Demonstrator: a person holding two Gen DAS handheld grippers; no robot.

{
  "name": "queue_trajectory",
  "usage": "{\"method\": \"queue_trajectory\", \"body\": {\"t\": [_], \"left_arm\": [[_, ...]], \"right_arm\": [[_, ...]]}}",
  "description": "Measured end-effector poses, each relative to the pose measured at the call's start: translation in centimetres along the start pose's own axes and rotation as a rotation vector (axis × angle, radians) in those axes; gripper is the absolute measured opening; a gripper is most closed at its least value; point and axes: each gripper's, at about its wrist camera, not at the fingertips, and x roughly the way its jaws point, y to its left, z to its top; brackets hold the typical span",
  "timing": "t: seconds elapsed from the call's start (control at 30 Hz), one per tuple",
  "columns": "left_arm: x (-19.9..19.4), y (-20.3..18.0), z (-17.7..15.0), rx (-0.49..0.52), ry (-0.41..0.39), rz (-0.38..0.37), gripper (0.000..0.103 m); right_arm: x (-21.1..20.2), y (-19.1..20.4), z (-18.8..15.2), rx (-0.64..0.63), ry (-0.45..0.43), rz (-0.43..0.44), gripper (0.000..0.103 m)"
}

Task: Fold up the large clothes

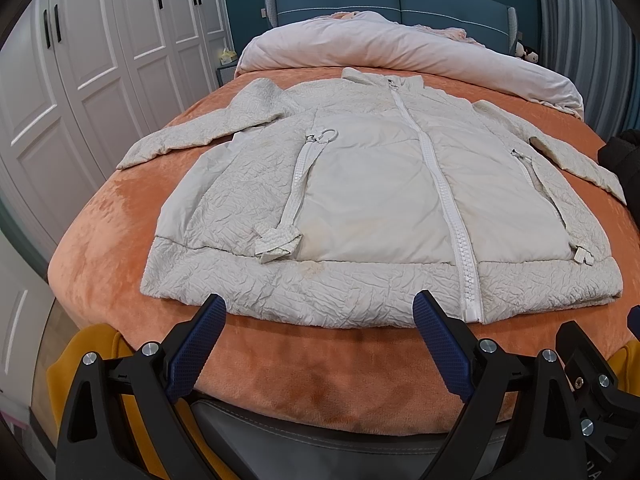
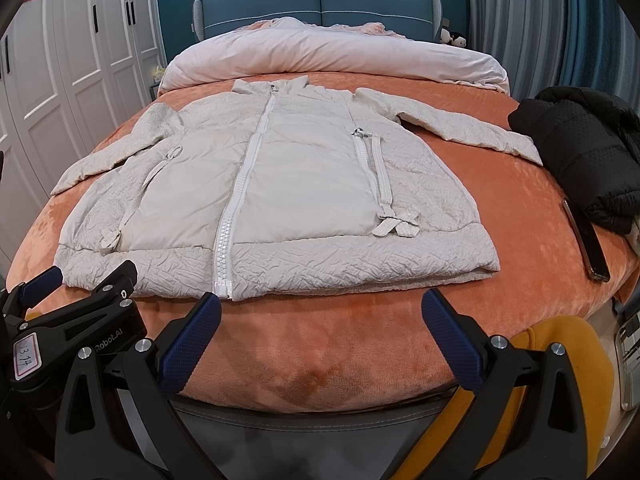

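The black garment (image 1: 622, 160) is cut off by the right edge of the left wrist view, only a dark sliver showing. The phone (image 2: 586, 240) has its far end tucked under that garment. Small dark-and-white toys (image 2: 452, 37) by the headboard are too small to identify. The label (image 2: 25, 354) on the left gripper (image 1: 319, 312) reads unclearly

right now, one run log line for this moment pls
stage: pre-fold | jacket: flat on bed, zipped, sleeves out | left gripper: open, near hem | right gripper: open, near hem | contact: none
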Motion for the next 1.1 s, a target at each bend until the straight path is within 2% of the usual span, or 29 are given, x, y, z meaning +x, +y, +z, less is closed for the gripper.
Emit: {"method": "queue_trajectory", "body": {"t": [0.83,1.1], "left_arm": [[0.4,-0.1,-0.4,0.001,0.011,0.0,0.09],[1.3,-0.4,0.2,0.018,0.01,0.015,0.091]], "right_arm": [[0.1,0.1,-0.3,0.007,0.011,0.004,0.098],[1.8,-0.4,0.3,-0.001,0.015,0.013,0.098]]}}
